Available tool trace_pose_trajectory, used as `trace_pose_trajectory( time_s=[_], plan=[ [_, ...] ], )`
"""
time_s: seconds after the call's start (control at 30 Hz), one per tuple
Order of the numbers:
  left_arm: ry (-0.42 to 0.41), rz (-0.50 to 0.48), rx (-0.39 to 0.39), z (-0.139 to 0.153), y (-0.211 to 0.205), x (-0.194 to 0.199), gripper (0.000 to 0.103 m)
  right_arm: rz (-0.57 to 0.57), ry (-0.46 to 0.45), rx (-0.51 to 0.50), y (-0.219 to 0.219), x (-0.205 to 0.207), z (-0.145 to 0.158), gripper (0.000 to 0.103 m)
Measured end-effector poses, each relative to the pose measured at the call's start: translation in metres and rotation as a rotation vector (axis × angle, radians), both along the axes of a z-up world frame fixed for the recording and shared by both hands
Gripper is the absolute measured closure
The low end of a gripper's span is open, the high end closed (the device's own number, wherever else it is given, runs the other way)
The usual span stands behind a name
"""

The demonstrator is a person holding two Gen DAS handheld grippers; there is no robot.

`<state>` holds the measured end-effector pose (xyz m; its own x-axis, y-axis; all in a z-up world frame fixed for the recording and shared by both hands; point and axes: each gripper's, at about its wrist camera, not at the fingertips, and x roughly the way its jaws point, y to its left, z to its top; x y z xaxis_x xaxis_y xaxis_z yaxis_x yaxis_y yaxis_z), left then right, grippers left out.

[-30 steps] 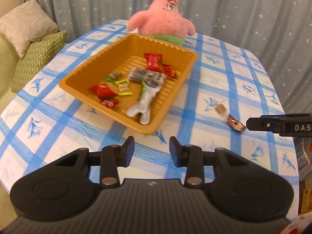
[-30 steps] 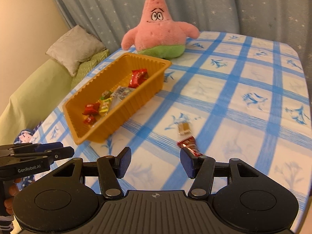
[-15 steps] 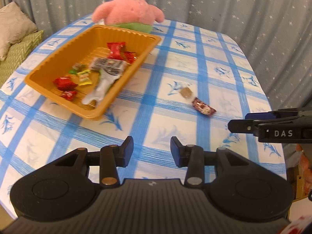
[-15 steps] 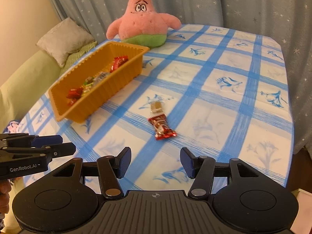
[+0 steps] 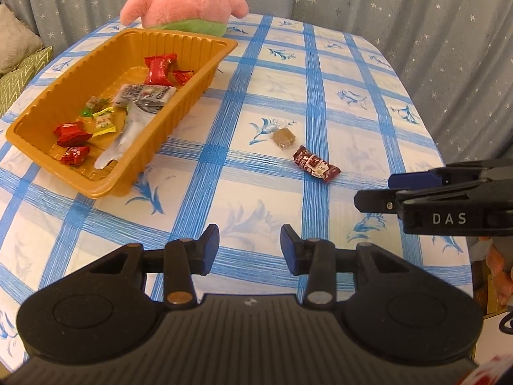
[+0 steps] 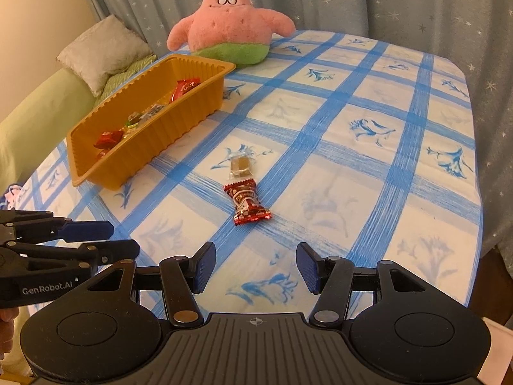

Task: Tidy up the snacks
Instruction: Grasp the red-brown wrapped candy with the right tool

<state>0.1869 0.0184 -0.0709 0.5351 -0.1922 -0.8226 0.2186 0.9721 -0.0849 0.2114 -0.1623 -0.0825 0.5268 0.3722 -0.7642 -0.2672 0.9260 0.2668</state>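
Both claws hover above bench [image 6: 368,102], nothing gripped. Right claw [image 6: 255,268]: jaws wide apart, empty, aimed at red snack bar [image 6: 247,203]. Left claw [image 5: 249,250]: jaws also apart, empty, held back near bench edge.

Two snacks lie loose outside tray: red bar and, just beyond it, a brown candy [image 6: 240,164] in clear wrap. The two are near each other, not touching as far as can be told. Orange tray [image 6: 179,118] sits well to the left w/ several wrapped sweets already inside.

Step in hand (judgement): pick red bar w/ right claw, move to tray.
- Bar lies roughly along the claw's line of approach, so come down w/ jaws across the short width, mid-body, not on crimped ends.
- Descend till pads nearly meet cloth; bar is flat, foil wrap prob. slippery.
- Avoid nudging brown candy.

Materials: tray = thin ribbed plastic, glossy, light, may slide if bumped. Cloth = blue-check, soft. Plush star [image 6: 229,22] behind tray, not involved.
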Motion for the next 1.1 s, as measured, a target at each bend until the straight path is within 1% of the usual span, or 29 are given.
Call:
trace_pose_trajectory(
  time_s=[0.33,0.53,0.87,0.9,1.03,1.1],
  plan=[
    [0.016,0.009,0.011,-0.01,-0.003,0.016,0.061,0.058,-0.021,-0.018,0.009,0.023,-0.009,0.047],
    [0.019,0.015,0.018,-0.014,-0.003,0.024,0.061,0.097,-0.045,-0.036,0.018,0.036,-0.013,0.047],
    [0.011,0.024,0.033,-0.017,-0.002,0.037,0.06,0.154,-0.059,-0.084,0.034,0.057,-0.023,0.048],
    [0.01,0.025,0.033,-0.017,-0.001,0.038,0.06,0.157,-0.059,-0.085,0.035,0.057,-0.023,0.048],
    [0.01,0.028,0.038,-0.018,0.0,0.04,0.06,0.173,-0.057,-0.1,0.04,0.06,-0.028,0.057],
    [0.01,0.028,0.041,-0.019,0.0,0.041,0.06,0.177,-0.06,-0.108,0.042,0.06,-0.03,0.059]
  ],
)
